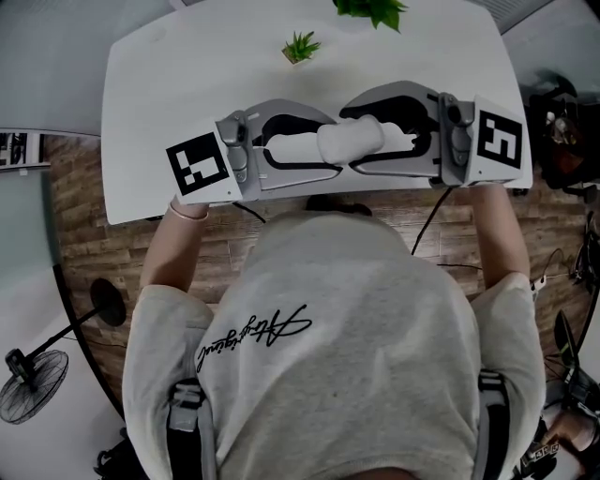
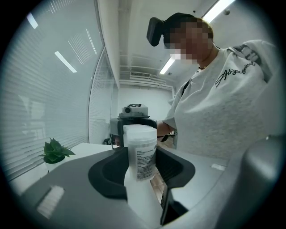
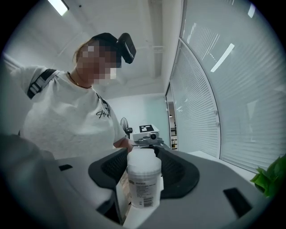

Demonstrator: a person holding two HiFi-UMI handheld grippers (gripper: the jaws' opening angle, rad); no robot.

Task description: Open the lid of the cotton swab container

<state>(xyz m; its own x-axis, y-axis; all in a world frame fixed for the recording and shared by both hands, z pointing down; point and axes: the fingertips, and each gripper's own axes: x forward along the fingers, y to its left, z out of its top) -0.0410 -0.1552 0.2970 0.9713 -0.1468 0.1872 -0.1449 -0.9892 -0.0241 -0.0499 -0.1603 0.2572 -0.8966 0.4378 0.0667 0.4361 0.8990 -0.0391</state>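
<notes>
Two things stand by the far edge of the bench (image 1: pixel 141 112): a small plant (image 1: pixel 301 46) near the middle and a bigger plant (image 1: pixel 372 9) just right of it. Over the near edge, the left gripper (image 1: pixel 330 147) and the right gripper (image 1: pixel 361 139) meet, both clamped on the container (image 1: pixel 349 141), and block the middle. The bench's left and right ends are open.

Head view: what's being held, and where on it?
The white container, held at both ends: the left gripper clamps its narrower end, the right gripper its wider, labelled end.
</notes>
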